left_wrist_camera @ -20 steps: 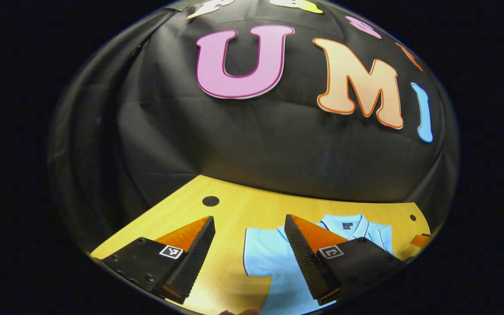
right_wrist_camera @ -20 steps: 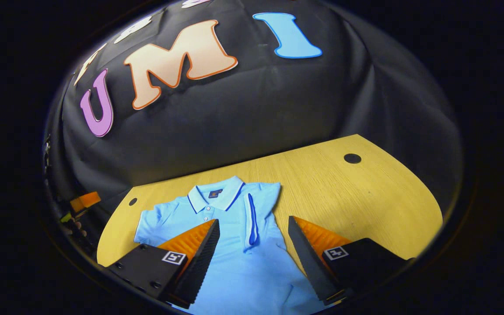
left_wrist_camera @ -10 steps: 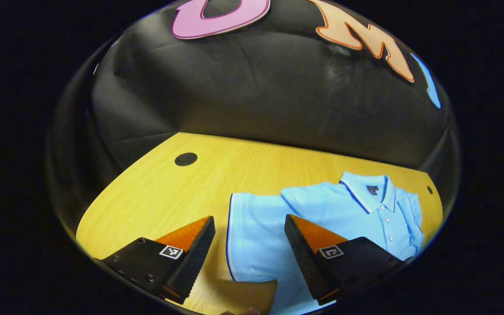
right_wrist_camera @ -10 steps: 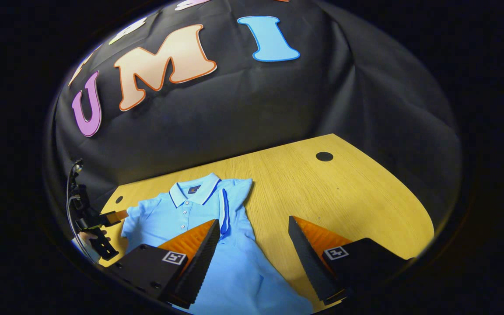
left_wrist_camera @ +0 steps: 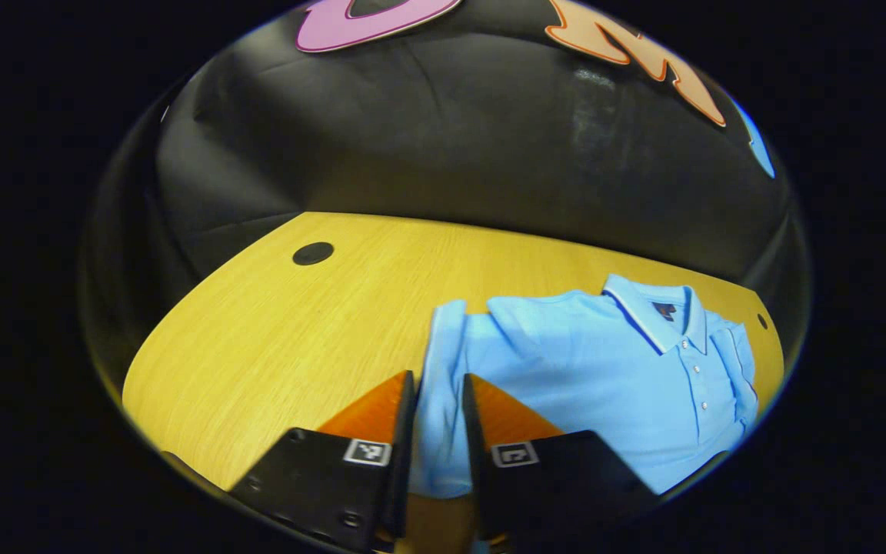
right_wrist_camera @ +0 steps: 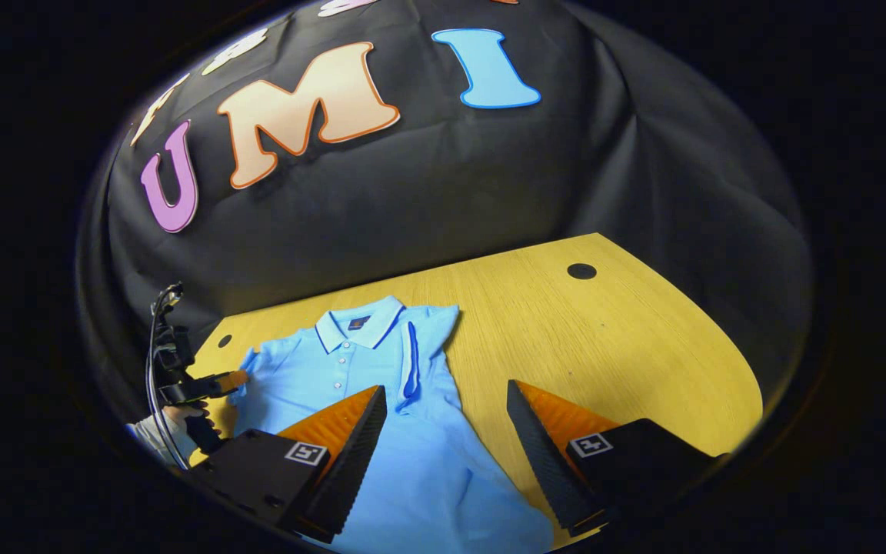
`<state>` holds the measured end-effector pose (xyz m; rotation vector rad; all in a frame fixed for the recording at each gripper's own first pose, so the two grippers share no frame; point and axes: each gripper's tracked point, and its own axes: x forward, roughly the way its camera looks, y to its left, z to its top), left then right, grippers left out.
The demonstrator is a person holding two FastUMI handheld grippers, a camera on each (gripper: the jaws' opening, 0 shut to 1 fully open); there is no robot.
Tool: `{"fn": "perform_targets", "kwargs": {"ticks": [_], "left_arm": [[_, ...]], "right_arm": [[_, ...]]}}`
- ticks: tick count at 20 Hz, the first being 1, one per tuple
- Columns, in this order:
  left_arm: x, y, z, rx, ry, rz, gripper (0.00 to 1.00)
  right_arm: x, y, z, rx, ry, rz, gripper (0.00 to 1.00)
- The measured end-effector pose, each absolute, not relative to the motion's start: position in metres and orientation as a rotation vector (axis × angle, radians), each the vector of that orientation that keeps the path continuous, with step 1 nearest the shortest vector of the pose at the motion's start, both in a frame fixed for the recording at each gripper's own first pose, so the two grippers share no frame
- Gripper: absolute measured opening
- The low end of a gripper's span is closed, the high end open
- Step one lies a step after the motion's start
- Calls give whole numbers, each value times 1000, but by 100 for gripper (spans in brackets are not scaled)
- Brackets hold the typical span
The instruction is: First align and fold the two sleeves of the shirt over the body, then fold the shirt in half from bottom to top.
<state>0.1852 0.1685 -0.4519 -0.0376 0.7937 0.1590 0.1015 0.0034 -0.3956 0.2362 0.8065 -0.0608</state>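
My left gripper [left_wrist_camera: 434, 431] is closed on the left sleeve [left_wrist_camera: 443, 369] of the light blue shirt [right_wrist_camera: 381, 400], which lies flat on the wooden table [right_wrist_camera: 604, 338] (collar toward the wall). My right gripper [right_wrist_camera: 447, 438] hangs above the shirt, fingers wide apart, holding nothing.

The left gripper [left_wrist_camera: 433, 431] has gone from wide open to closed on the shirt's left sleeve [left_wrist_camera: 437, 400], both fingers now pressing the cloth that lay flat between them a moment ago. The sleeve, spread out at 9 o'clock of the shirt [left_wrist_camera: 604, 377] before, is now gathered into a narrow upright strip. In the right gripper view, the left gripper [right_wrist_camera: 237, 378] now touches the shirt's [right_wrist_camera: 351, 377] edge at 9 o'clock.
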Motion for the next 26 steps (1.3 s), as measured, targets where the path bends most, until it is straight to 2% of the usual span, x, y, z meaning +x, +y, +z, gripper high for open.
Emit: {"fn": "perform_targets", "kwargs": {"ticks": [1, 3, 6, 7, 9, 14, 20, 21, 25, 26], "left_arm": [[187, 168, -451, -39, 785, 171, 5], [189, 167, -448, -21, 778, 199, 0], [198, 142, -432, -30, 743, 177, 0], [203, 128, -425, -31, 731, 147, 0], [211, 93, -415, -27, 715, 83, 0], [212, 14, -423, -24, 753, -39, 0], [203, -20, -442, 7, 781, -63, 0], [201, -26, -439, -15, 782, -82, 14], [185, -11, -407, -24, 744, -79, 93], [179, -8, -398, -27, 727, -82, 94]], "right_arm": [[99, 4, -396, 239, 810, -54, 98], [95, 1, -393, 239, 812, -46, 98], [90, -9, -387, 229, 804, -47, 98], [88, -13, -383, 229, 798, -48, 100], [86, -20, -375, 232, 786, -50, 98], [74, -35, -369, 225, 783, -61, 98], [59, -44, -369, 210, 792, -67, 98], [59, -45, -368, 206, 791, -69, 98], [62, -39, -356, 216, 746, -79, 98], [65, -38, -348, 207, 707, -77, 98]]}}
